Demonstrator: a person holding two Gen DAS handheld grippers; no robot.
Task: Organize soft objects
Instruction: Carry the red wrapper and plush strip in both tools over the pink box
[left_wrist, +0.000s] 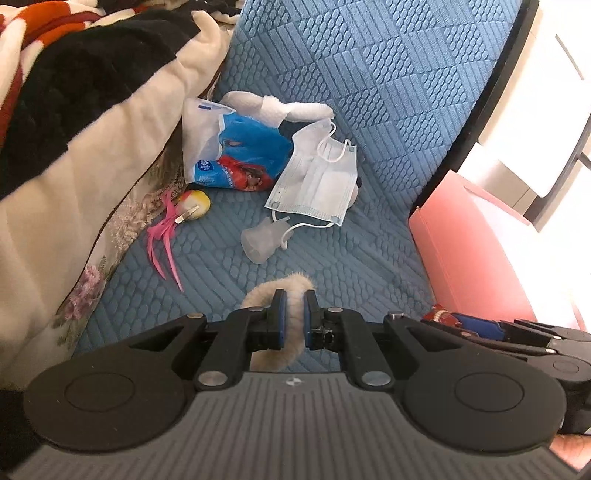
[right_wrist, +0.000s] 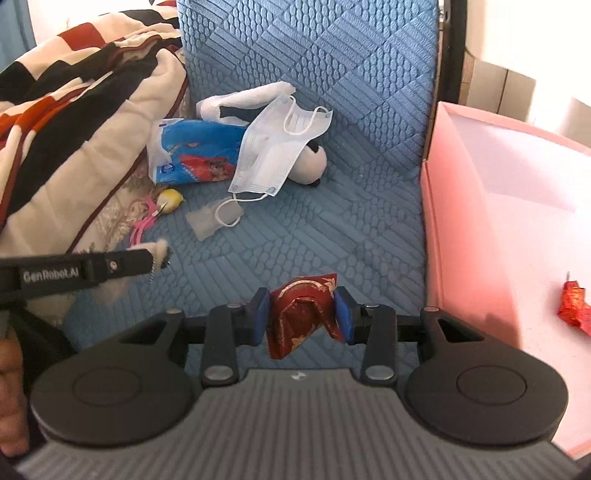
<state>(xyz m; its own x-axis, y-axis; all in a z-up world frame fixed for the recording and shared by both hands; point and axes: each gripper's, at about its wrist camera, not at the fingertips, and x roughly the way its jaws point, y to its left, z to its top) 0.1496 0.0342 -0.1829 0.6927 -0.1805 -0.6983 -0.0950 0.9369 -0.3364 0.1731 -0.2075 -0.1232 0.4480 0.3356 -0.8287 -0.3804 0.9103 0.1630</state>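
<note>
My left gripper (left_wrist: 294, 317) is shut on a beige furry ring (left_wrist: 275, 291), held above the blue bed cover (left_wrist: 369, 92). Above the same cover, my right gripper (right_wrist: 303, 314) is shut on a red patterned cloth pouch (right_wrist: 301, 314), close to the left of the pink box (right_wrist: 517, 184). The left gripper (right_wrist: 162, 260) with a tuft of fur shows at the left of the right wrist view. Farther off lie a face mask (left_wrist: 317, 181), a blue tissue pack (left_wrist: 240, 155), a white plush toy (left_wrist: 291, 109), a clear soft cup (left_wrist: 260, 240) and a yellow toy with pink feathers (left_wrist: 192, 206).
A rumpled quilt (left_wrist: 92, 110) in cream, black and red is piled along the left. The pink box (left_wrist: 472, 258) stands at the bed's right edge and holds a red crumpled item (right_wrist: 572, 302). A dark bed frame (left_wrist: 491, 96) runs behind it.
</note>
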